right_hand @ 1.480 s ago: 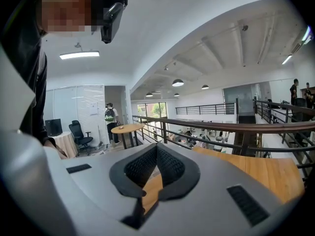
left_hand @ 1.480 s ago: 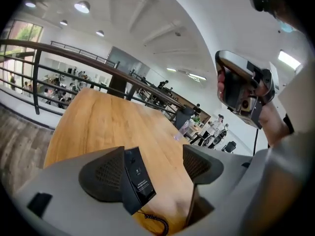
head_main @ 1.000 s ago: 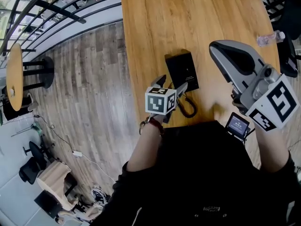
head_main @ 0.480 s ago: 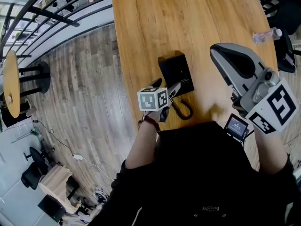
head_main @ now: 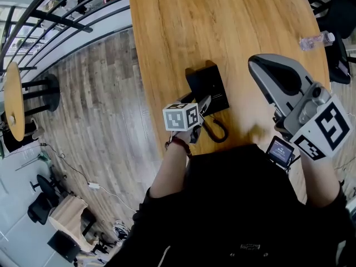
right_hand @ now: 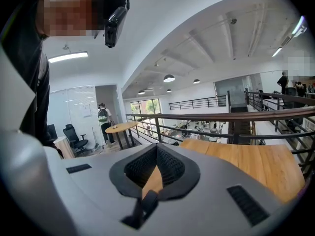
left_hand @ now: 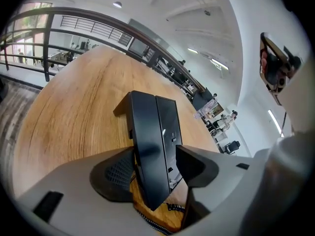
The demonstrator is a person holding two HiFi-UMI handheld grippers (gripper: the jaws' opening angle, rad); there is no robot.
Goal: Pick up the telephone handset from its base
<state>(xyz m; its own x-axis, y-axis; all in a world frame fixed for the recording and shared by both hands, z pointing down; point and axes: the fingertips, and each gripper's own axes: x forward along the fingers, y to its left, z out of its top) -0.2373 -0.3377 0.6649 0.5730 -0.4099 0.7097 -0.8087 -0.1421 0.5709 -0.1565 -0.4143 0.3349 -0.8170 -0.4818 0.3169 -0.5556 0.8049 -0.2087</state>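
Observation:
A black telephone (head_main: 207, 88) lies on the wooden table (head_main: 222, 15) with its handset (left_hand: 147, 146) resting along the left side of the base (left_hand: 170, 119). My left gripper (head_main: 200, 107) points down at the phone's near end, and its jaws have just been closing. In the left gripper view the left gripper (left_hand: 155, 168) straddles the handset. One pad (left_hand: 118, 173) lies against it, and the other pad (left_hand: 194, 166) stands a small gap away. My right gripper (head_main: 253, 63) hovers to the right of the phone, shut and empty; in its own view the right gripper (right_hand: 156, 151) shows only table and railing ahead.
A coiled cord (head_main: 217, 129) loops from the phone toward the table's near edge. A plastic bottle (head_main: 314, 39) lies at the far right. A small screen device (head_main: 280, 150) sits by my right hand. The table's left edge drops to the wood floor, with a round side table (head_main: 14, 99) beyond.
My left gripper has sunk onto the phone's near end and its jaws have narrowed around the handset. The right gripper has barely shifted.

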